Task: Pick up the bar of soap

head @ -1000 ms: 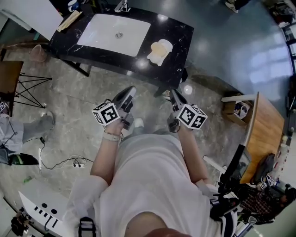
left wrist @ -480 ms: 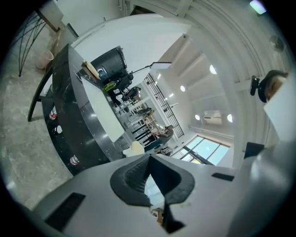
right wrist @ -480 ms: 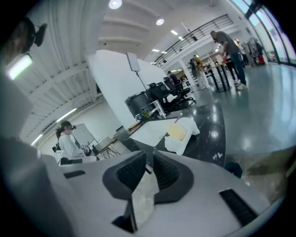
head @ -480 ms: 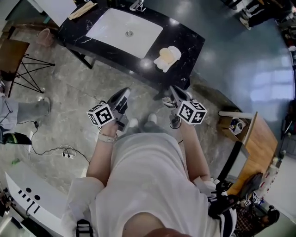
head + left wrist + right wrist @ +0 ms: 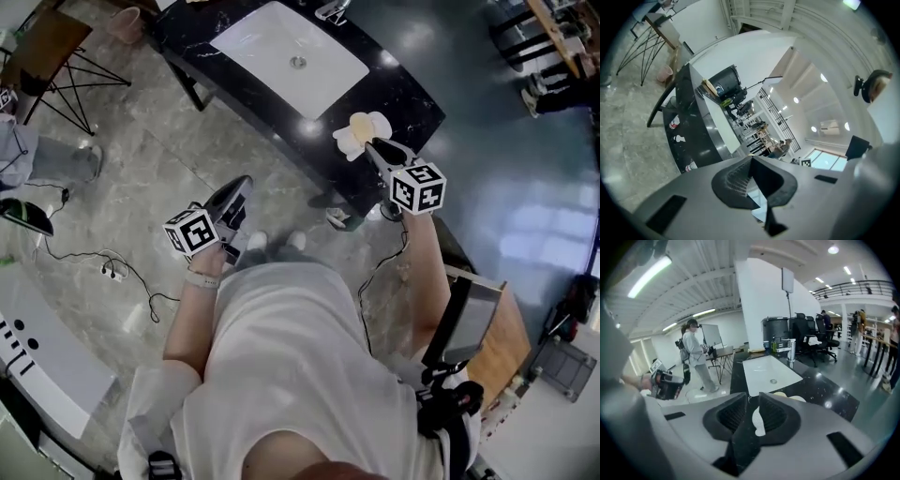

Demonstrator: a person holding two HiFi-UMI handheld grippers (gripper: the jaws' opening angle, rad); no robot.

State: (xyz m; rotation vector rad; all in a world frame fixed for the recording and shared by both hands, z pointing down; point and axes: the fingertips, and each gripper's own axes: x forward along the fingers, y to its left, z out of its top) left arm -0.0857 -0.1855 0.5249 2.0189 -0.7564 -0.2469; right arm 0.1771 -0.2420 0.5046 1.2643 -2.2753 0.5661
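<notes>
Right fingers are at the soap, left fingers are hanging back

Our right gripper [image 5: 373, 147] is out over the black tabletop [image 5: 412, 103], and the bar of soap [image 5: 364, 131] lies just past the tips of its fingers, pale and cream-coloured, on the near side of the white sink [image 5: 281, 52]. In the right gripper view those fingers [image 5: 740, 413] are all but together. They have just eased open a hair, there is nothing between them, and the soap peeks over their tips. Our left gripper [image 5: 246, 180] sits off the tabletop above the grey floor [image 5: 141, 187], its fingers [image 5: 736, 183] pressed together on nothing. From them the soap is well off to the right.
</notes>
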